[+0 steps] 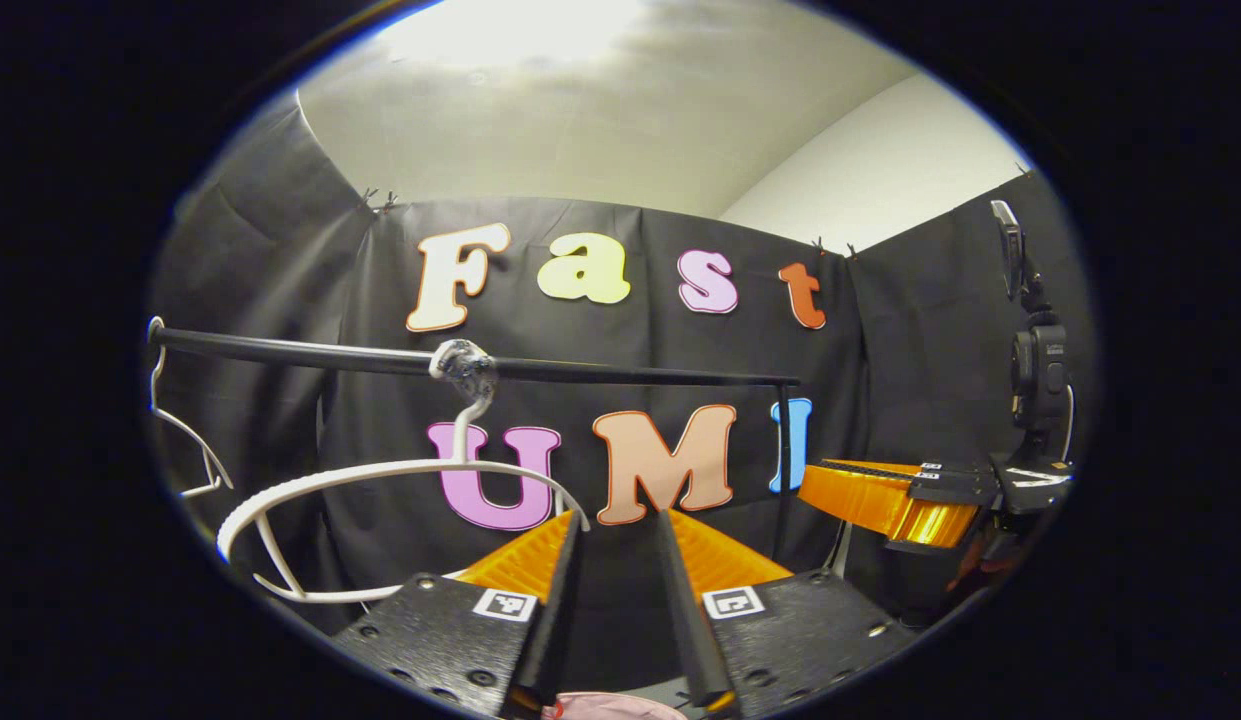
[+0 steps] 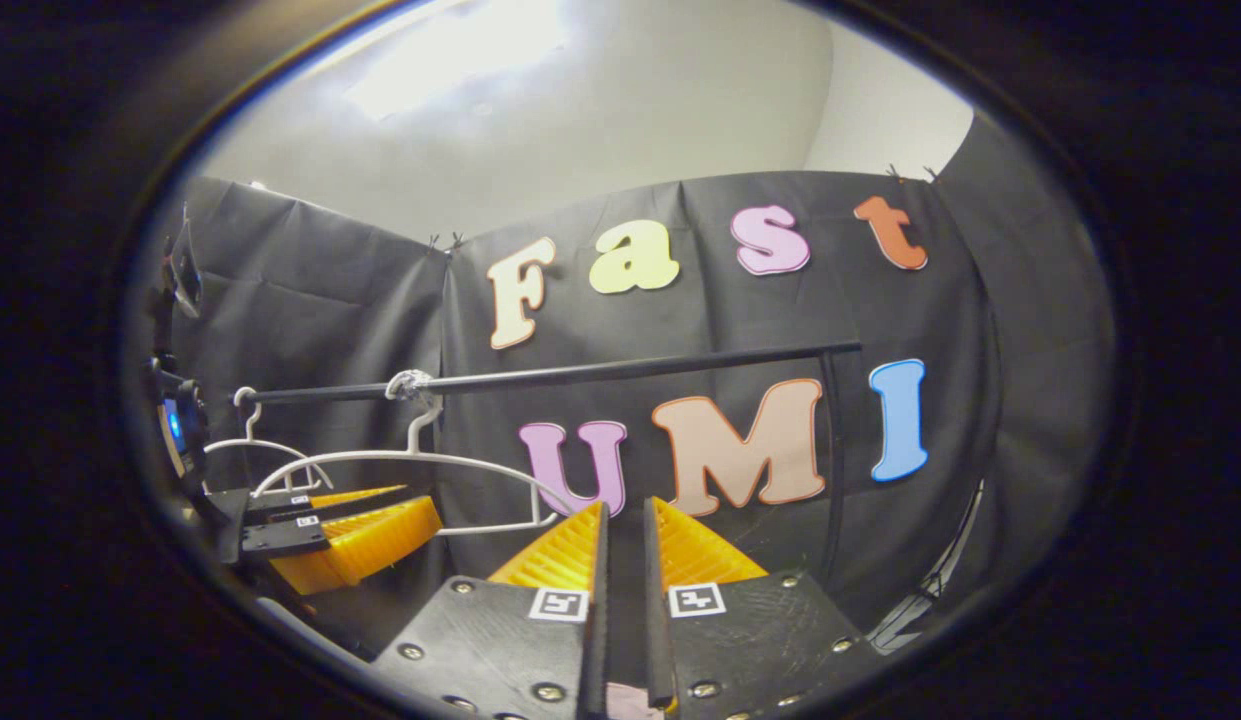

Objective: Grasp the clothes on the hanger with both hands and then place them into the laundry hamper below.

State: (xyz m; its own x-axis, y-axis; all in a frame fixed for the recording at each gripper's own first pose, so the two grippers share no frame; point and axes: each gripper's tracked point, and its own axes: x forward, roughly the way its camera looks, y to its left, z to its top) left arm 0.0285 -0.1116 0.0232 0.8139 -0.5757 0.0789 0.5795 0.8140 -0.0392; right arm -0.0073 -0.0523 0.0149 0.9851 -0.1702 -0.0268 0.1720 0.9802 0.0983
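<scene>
Start with your left gripper (image 1: 620, 530): its fingers stand a little apart with a narrow gap, and at the base of that gap a scrap of pink cloth (image 1: 605, 708) shows, which I judge to be the clothes. Whether both fingers press on it cannot be told, as the contact lies at the very edge of the left gripper view. Your right gripper (image 2: 623, 520) has its fingers drawn nearly together, a thin slot between them; a pale sliver (image 2: 620, 700) sits low in that slot, too small to identify. So the garment lies below and behind the fingertips, not ahead of them. Farther off, the white hanger (image 1: 380, 475) hangs bare on the black rail (image 1: 580, 372), up and to the left of both grippers, its long axis running along the rail. A second white hanger (image 2: 255, 440) hangs farther along the rail's left end. The hamper is below, by the task wording. In my judgement the coming move is downward, away from the rail, both hands level.
</scene>
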